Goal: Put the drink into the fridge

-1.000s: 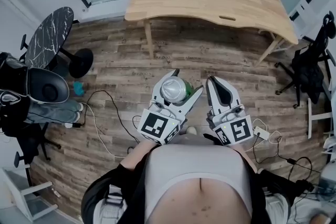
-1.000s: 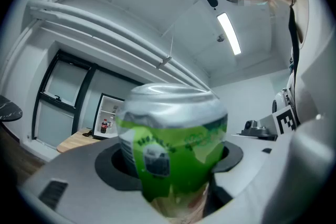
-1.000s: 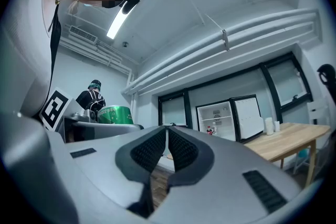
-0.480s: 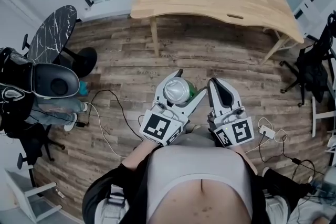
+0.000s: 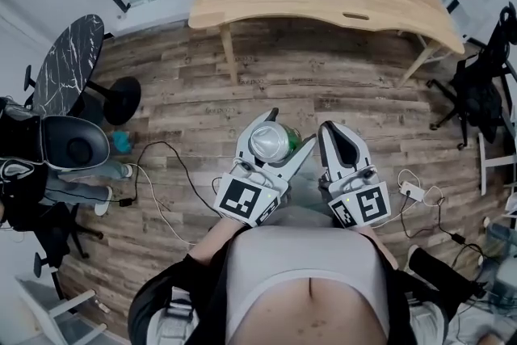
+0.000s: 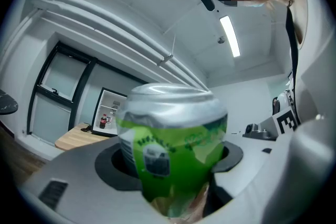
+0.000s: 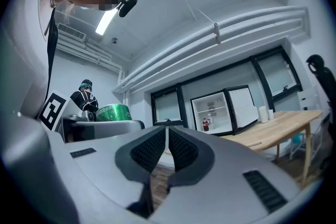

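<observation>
Two grippers are held close in front of the person's body, above the wooden floor (image 5: 323, 93). The left gripper (image 5: 279, 132) pinches a green can (image 5: 269, 141) by its sides, silver top up; this is the drink, carried in mid-air and nowhere near a shelf yet. The right gripper (image 7: 167, 139) has its jaws pressed together with nothing between them.

The step in hand looks like the carry: can picked up, walk to the fridge not finished. Cables (image 5: 161, 174) trail over the floor just ahead on the left, so the path wants some care.

Far across the room stands a desk (image 5: 323, 0), and on its far edge a small fridge (image 7: 212, 105) with the door swung open to the right. One dark bottle (image 7: 205, 124) with a red label stands on its lower shelf, left of centre. The next move calls for crossing the floor, reaching over the desk and setting the can upright on a bare part of a shelf, beside the bottle and clear of it.

Print on the can is dark green on lighter green, too blurred to read. The bottle's label is too small to read. Each gripper's cube bears only black square markers.
</observation>
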